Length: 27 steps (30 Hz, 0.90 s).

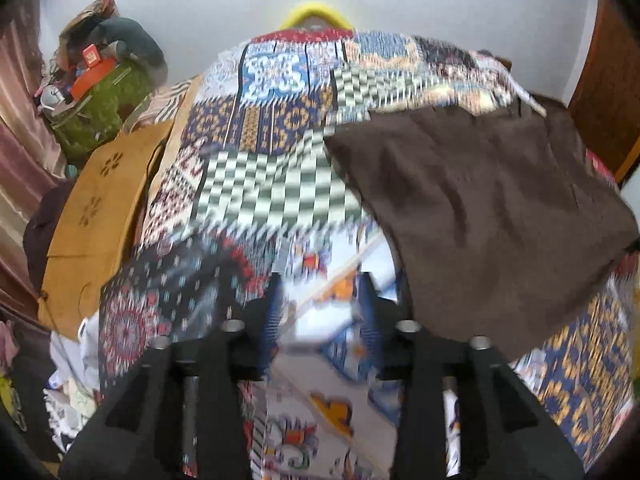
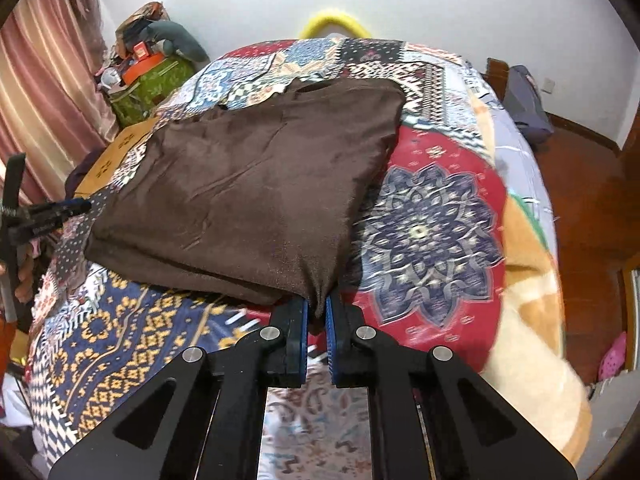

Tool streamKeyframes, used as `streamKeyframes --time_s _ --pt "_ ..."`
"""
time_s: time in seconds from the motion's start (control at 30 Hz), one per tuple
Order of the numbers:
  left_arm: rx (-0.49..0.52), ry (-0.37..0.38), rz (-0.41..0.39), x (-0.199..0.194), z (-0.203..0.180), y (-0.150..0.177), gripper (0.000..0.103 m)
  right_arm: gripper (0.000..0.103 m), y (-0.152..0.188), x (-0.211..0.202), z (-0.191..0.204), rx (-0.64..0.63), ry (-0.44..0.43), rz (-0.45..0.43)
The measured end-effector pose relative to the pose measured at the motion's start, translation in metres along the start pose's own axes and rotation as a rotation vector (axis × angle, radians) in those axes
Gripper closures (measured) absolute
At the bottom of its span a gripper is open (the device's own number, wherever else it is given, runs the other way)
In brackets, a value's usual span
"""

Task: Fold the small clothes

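Right wrist view shows your right gripper clamped on the near corner of the brown garment lying on the patterned bedspread, your left gripper apart and empty, so pulling one-handed may skew the fold.

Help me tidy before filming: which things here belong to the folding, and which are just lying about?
Folding:
brown garment
right gripper, pinching its corner
left gripper, open
patchwork bedspread

Lying about:
green bag
cardboard box
pink shoe
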<state>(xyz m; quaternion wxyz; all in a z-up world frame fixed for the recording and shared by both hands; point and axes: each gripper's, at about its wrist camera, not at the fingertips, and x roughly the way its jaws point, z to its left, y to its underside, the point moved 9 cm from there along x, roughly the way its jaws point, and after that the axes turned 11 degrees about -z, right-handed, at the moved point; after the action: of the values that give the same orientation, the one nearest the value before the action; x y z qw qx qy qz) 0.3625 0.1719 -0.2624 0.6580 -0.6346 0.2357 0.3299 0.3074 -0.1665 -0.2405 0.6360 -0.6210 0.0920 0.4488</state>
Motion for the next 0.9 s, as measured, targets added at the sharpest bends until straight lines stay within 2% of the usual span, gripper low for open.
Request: streamKeyframes --time_s 0.07,0.2,0.27,0.3,0.37,0.5,0.53,0.6,0.63,0.67,0.73,0.9 --pt "-0.021 0.011 -0.016 0.011 0.0 -0.019 0.048 0.096 -0.004 0.001 -0.005 0.004 0.005 -0.003" --pt "-0.036 0.066 -0.006 0.039 -0.012 -0.051 0.042 0.096 -0.009 0.007 -0.011 -0.018 0.03 -0.003" --pt "-0.01 0.07 -0.016 0.056 -0.02 -0.066 0.027 0.096 -0.012 0.01 -0.015 -0.016 0.032 -0.003" --pt "0.0 0.055 -0.024 0.063 -0.022 -0.072 0.024 0.096 -0.014 0.011 -0.016 -0.016 0.034 -0.005" --pt "0.016 0.036 -0.019 0.085 -0.028 -0.083 0.022 0.096 -0.018 0.012 -0.021 -0.02 0.04 -0.011" --pt "-0.013 0.122 0.001 0.114 -0.046 -0.092 0.022 0.096 -0.026 0.017 -0.026 -0.031 0.049 -0.016" --pt "-0.019 0.147 0.013 0.12 -0.051 -0.092 0.024 0.096 -0.027 0.019 -0.027 -0.039 0.055 -0.013" --pt "-0.049 0.187 0.062 0.132 -0.06 -0.09 0.042 0.096 -0.029 0.023 -0.03 -0.053 0.067 -0.011" --pt "-0.059 0.197 0.083 0.137 -0.062 -0.088 0.054 0.096 -0.03 0.026 -0.033 -0.059 0.075 -0.008" --pt "-0.07 0.21 0.092 0.14 -0.066 -0.087 0.072 0.096 -0.032 0.029 -0.034 -0.061 0.081 -0.006" --pt "-0.06 0.217 0.086 0.141 -0.07 -0.088 0.087 0.096 -0.035 0.033 -0.038 -0.051 0.091 -0.012" --pt "-0.033 0.176 0.073 0.129 -0.062 -0.077 0.09 0.091 -0.042 0.03 -0.042 -0.022 0.104 -0.025"
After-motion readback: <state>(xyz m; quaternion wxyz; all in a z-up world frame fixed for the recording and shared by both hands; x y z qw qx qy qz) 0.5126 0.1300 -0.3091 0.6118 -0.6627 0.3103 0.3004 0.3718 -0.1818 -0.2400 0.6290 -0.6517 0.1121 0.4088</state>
